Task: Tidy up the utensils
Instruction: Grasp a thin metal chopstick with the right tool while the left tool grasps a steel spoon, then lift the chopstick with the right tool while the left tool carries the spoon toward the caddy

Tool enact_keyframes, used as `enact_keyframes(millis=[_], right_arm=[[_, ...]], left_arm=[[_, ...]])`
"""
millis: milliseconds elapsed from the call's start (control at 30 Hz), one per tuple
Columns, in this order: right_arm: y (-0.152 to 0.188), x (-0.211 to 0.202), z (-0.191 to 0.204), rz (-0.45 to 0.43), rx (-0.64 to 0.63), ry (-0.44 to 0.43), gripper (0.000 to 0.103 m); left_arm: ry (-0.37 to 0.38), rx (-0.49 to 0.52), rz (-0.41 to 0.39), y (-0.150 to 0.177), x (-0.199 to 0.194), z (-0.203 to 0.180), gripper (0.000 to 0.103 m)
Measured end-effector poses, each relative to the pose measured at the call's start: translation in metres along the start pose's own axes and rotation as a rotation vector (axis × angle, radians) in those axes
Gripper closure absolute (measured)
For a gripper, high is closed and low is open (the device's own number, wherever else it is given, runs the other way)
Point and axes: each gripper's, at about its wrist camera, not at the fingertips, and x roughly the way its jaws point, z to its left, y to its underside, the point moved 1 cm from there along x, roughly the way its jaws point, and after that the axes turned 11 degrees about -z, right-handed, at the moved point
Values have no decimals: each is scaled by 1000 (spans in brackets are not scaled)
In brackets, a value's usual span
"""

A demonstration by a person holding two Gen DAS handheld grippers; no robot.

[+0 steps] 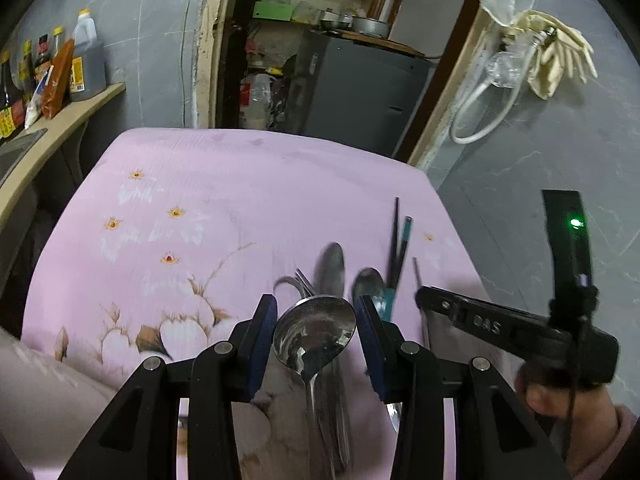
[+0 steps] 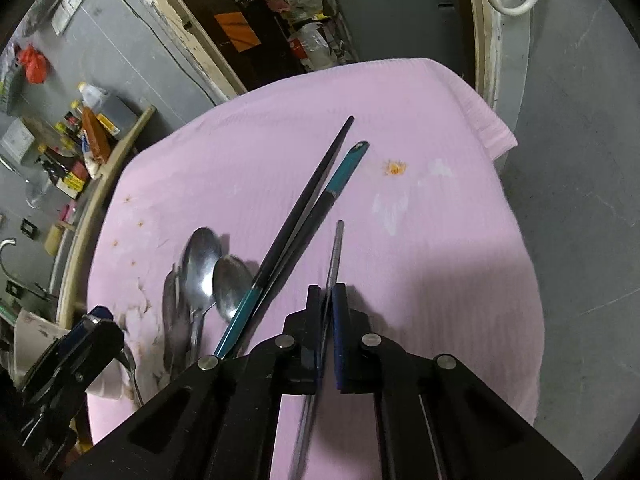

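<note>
A pile of utensils lies on the pink flowered cloth. My left gripper is open, its blue pads on either side of a large steel spoon, not touching it. Beyond it lie two more spoons and a fork. My right gripper is shut on a thin metal chopstick that sticks out forward. Two black and teal chopsticks lie crossed left of it, next to two spoons. The right gripper also shows in the left wrist view.
A shelf with sauce bottles runs along the left wall. A doorway with cluttered shelves is behind the table. Rubber gloves and a white hose hang on the right wall. The cloth's right edge drops to the grey floor.
</note>
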Motion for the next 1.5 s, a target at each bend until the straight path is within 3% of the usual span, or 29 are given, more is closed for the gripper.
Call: enact_keyframes(millis=[467,667,867,1000,1267,1333,1500], right_arm=[[41,-61,4,-99,15,-102,99],[49,-101,7,-168,-22,-127,100],[59,-124,21,-184,-28,-139,102],[73,-118,30,-133,-33,-114,102],[88,-66,38,9,-86,7,101],[89,-58,43,32,-111,57,90],[80,-48,59,48,-158,137,87]], left_arm=[[39,157,-45,28,-77,-23,64],[51,188,-54,40,-103,-21,65],[73,214,-67,50,-133,-18,65],[90,190,-77,53,-148,-12,65],[110,153,-96,57,-161,-4,65],[115,148,-101,57,-163,-2,65],[114,165,-123,60,-174,4,70]])
